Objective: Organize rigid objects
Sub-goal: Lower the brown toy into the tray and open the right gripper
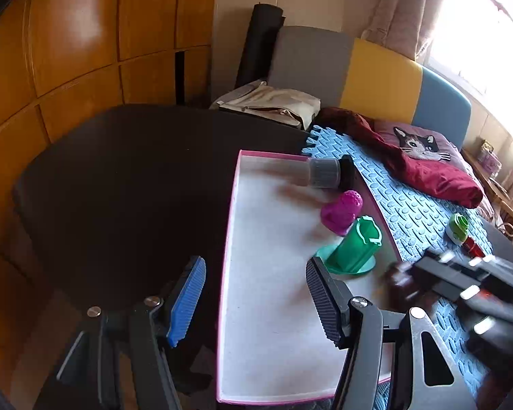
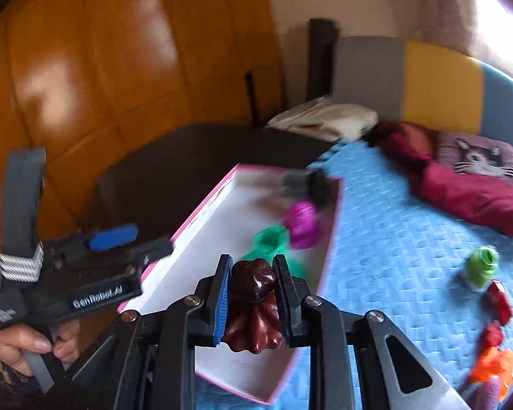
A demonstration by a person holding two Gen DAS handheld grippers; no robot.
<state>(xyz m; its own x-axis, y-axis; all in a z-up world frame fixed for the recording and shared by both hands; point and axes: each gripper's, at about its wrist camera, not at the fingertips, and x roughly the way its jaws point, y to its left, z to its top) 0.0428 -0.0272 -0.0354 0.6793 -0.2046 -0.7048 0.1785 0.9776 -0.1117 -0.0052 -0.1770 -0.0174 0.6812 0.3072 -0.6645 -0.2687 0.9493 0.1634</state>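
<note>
My right gripper is shut on a glossy dark brown moulded piece and holds it above the near end of a pink-rimmed white tray. In the tray lie a green piece, a magenta piece and a grey and black cylinder. My left gripper stands open with nothing between its fingers, over the tray's left rim. The left wrist view shows the right gripper blurred at the right, with the brown piece in it.
A blue foam mat right of the tray carries a light green piece, red pieces and an orange one. A dark table lies left of the tray. A dark red cloth and a cat cushion lie behind.
</note>
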